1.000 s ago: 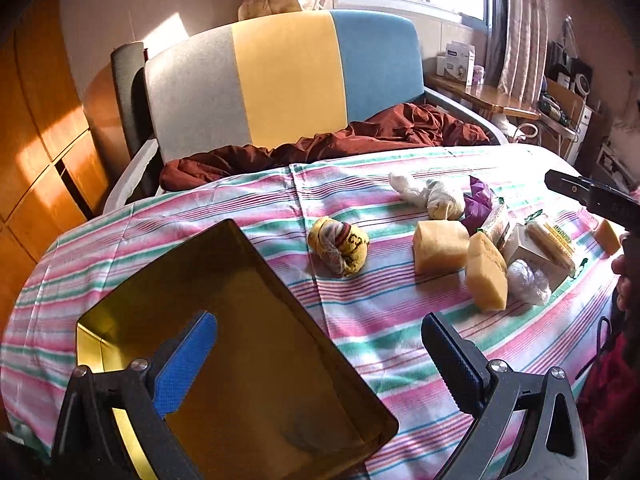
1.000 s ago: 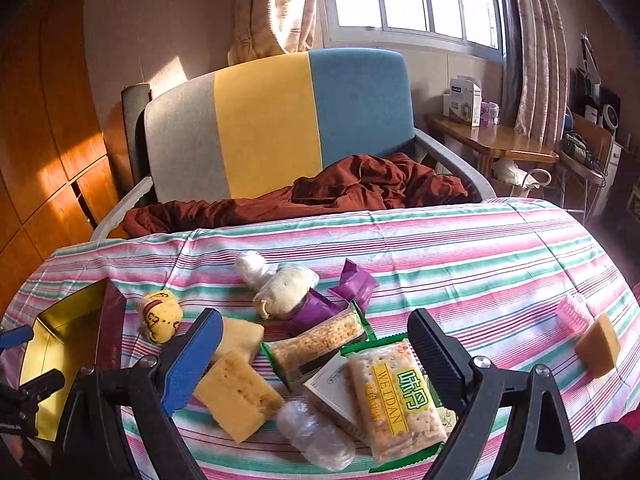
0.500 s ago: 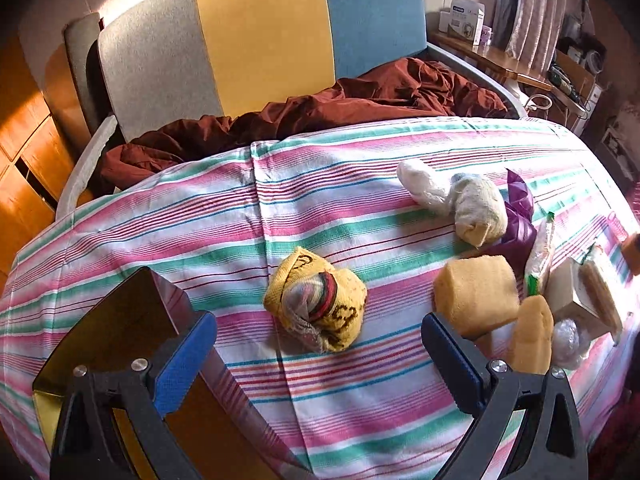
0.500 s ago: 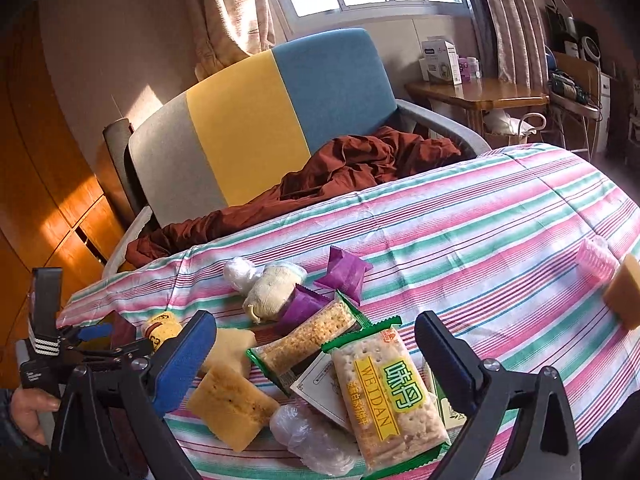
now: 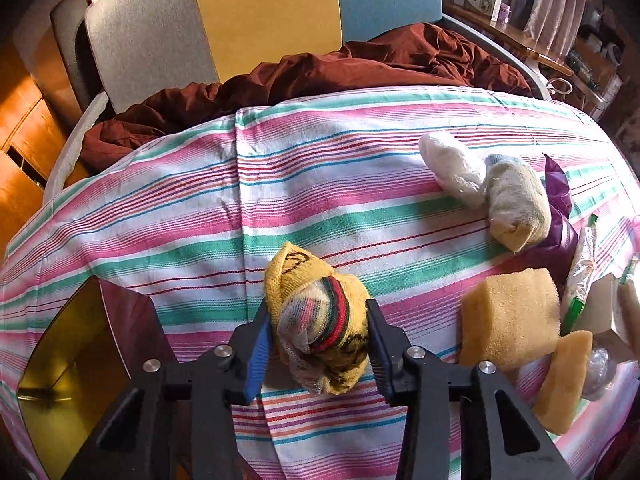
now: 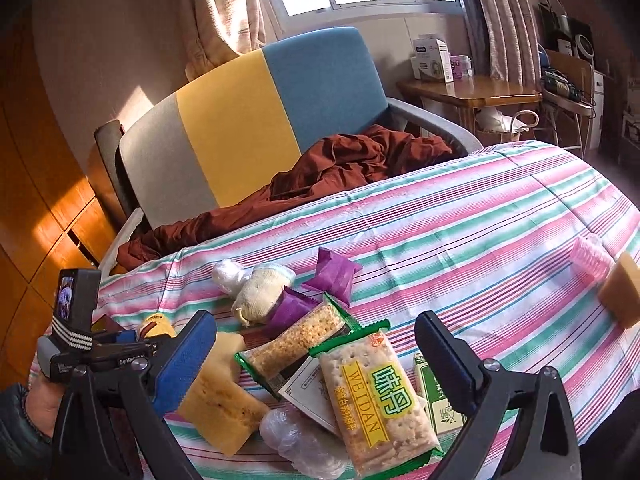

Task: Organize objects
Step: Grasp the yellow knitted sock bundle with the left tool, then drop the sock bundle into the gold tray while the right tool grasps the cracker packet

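Observation:
My left gripper [image 5: 318,342] is shut on a yellow rolled sock [image 5: 316,320] with red and green bands, on the striped tablecloth [image 5: 320,184]. A gold-lined open box [image 5: 76,360] sits just to its left. My right gripper [image 6: 316,356] is open and empty above a pile of snacks: a WEIDAN cracker pack [image 6: 376,396], a cereal bar [image 6: 296,344], purple wrappers [image 6: 334,272]. Yellow sponges [image 6: 218,392] and a cream sock roll [image 6: 258,294] lie nearby. The left gripper and the yellow sock [image 6: 154,324] also show at the left of the right wrist view.
A white plastic-wrapped roll [image 5: 452,168] and two sponges [image 5: 512,316] lie right of the sock. A pink roller [image 6: 588,256] and a sponge [image 6: 622,296] sit at the table's right. A striped chair [image 6: 248,120] with a brown cloth [image 6: 320,176] stands behind the table.
My left gripper moved forward from over the box to the yellow sock and closed on it. My right gripper stayed open above the snack pile, shifting slightly.

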